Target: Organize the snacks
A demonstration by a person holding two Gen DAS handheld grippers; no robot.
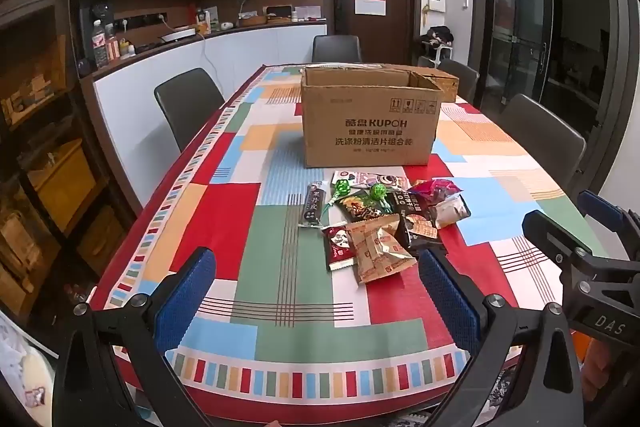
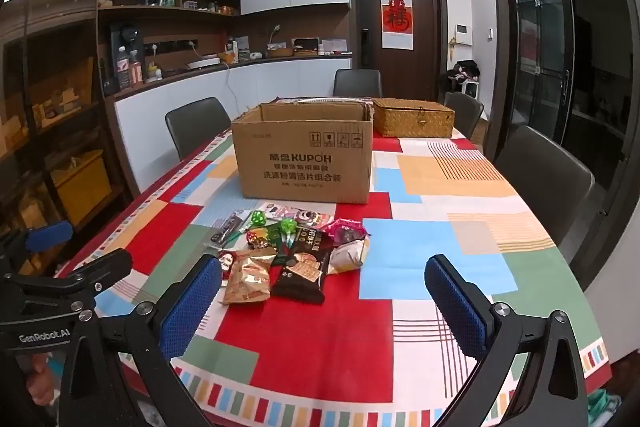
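Note:
A heap of snack packets point(image 1: 384, 219) point(image 2: 292, 251) lies on the patchwork tablecloth, just in front of an open cardboard box point(image 1: 370, 119) point(image 2: 304, 155). Among them are a dark stick packet point(image 1: 313, 205), two green lollipops point(image 1: 342, 187), a brown wafer packet point(image 2: 248, 277), a dark biscuit bag point(image 2: 302, 271) and a pink packet point(image 2: 346, 229). My left gripper point(image 1: 316, 303) hovers open over the near table edge, short of the heap, with nothing between its blue pads. My right gripper point(image 2: 322, 307) is likewise open and empty, the heap ahead and slightly left.
A woven wicker basket point(image 2: 414, 117) stands behind the box at the right. Dark chairs point(image 1: 188, 105) point(image 2: 546, 175) line both sides of the table point(image 1: 224, 227). A counter and shelves run along the left wall, a door at the back. My right gripper's body point(image 1: 592, 259) shows in the left wrist view.

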